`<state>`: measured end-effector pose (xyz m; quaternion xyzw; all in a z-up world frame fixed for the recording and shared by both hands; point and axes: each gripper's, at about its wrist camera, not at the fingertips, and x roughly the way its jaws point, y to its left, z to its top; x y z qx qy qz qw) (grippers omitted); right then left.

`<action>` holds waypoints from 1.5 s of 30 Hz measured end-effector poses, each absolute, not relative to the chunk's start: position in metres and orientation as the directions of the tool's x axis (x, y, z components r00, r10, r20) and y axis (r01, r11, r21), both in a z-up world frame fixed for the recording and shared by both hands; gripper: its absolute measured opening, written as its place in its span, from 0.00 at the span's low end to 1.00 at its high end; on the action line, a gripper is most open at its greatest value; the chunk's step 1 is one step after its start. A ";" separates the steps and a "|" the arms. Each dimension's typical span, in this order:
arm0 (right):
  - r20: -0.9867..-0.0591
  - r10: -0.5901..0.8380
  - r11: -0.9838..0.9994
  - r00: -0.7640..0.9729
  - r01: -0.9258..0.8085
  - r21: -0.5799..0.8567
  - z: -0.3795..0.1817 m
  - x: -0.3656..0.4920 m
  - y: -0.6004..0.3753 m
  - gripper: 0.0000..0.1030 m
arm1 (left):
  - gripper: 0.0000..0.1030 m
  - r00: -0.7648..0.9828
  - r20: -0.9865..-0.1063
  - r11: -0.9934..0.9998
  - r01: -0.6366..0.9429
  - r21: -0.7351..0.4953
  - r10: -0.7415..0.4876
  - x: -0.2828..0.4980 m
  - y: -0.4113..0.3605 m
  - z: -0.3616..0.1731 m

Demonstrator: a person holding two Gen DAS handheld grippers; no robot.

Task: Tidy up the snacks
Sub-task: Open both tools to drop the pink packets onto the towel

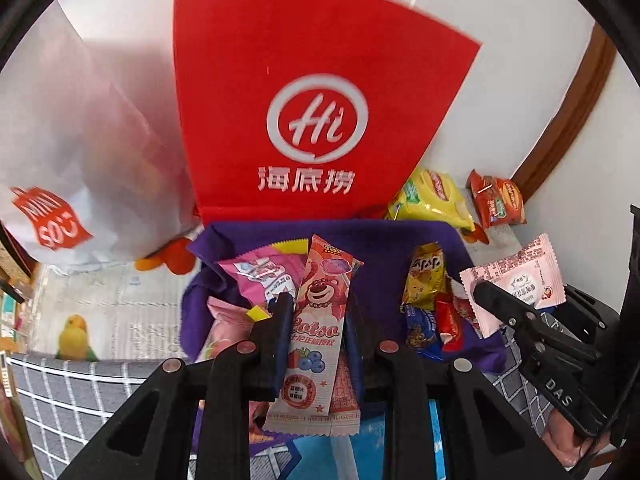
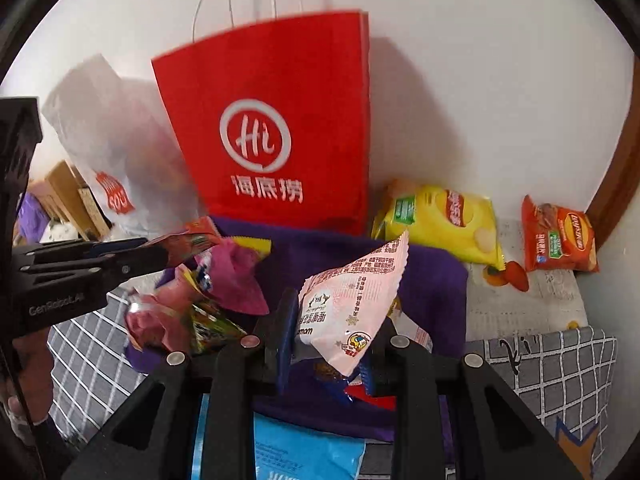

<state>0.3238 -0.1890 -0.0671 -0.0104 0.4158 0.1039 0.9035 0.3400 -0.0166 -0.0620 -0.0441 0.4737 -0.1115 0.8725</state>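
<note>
Left gripper (image 1: 318, 312) clamped on a long pink bear wrapper (image 1: 318, 332), held upright between the two black fingers, over a purple cloth bag (image 1: 384, 240) that lies open on the table. Right gripper (image 2: 334, 326) clamped on a pale pink packet (image 2: 352, 300) with red print, tilted so one corner points up and to the right, also over the purple bag. Seen from the left wrist view, that same packet (image 1: 520, 280) pinched at its lower left edge by the right gripper (image 1: 486, 292), just off the bag's right side. Inside the bag, loose snacks: a bright pink packet (image 1: 264, 276) just left of the bear wrapper, a yellow snack pack (image 1: 426, 280) toward the right, with a blue wrapper (image 1: 422, 330) and a small red wrapper (image 1: 448, 320) below it. Behind the purple bag, standing upright against the white wall, a red paper bag (image 2: 272, 120) with a white "Hi" logo and white string handles; left of it, a white paper bag (image 2: 104, 152) with a red label. Right of the red bag, lying on the printed tablecloth (image 2: 528, 300), a yellow chip bag (image 2: 440, 220) and, apart from it and nearer the corner, an orange chip bag (image 2: 560, 240). Grey checked cloth (image 2: 560, 376) along the near edge of the table.
</note>
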 end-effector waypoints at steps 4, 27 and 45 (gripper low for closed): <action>-0.781 0.206 0.970 0.589 -0.228 0.085 -0.084 0.331 -0.186 0.27 | 0.23 0.492 -0.839 0.972 0.149 -0.181 -0.232 0.349 -0.017 -0.078; -0.860 0.124 0.979 0.495 -0.200 0.026 -0.130 0.349 -0.182 0.28 | 0.25 0.412 -0.879 0.970 0.141 -0.197 -0.239 0.362 -0.021 -0.110; -0.790 0.112 0.984 0.603 -0.179 0.003 -0.094 0.334 -0.182 0.59 | 0.64 0.463 -0.859 0.972 0.174 -0.156 -0.220 0.352 -0.023 -0.082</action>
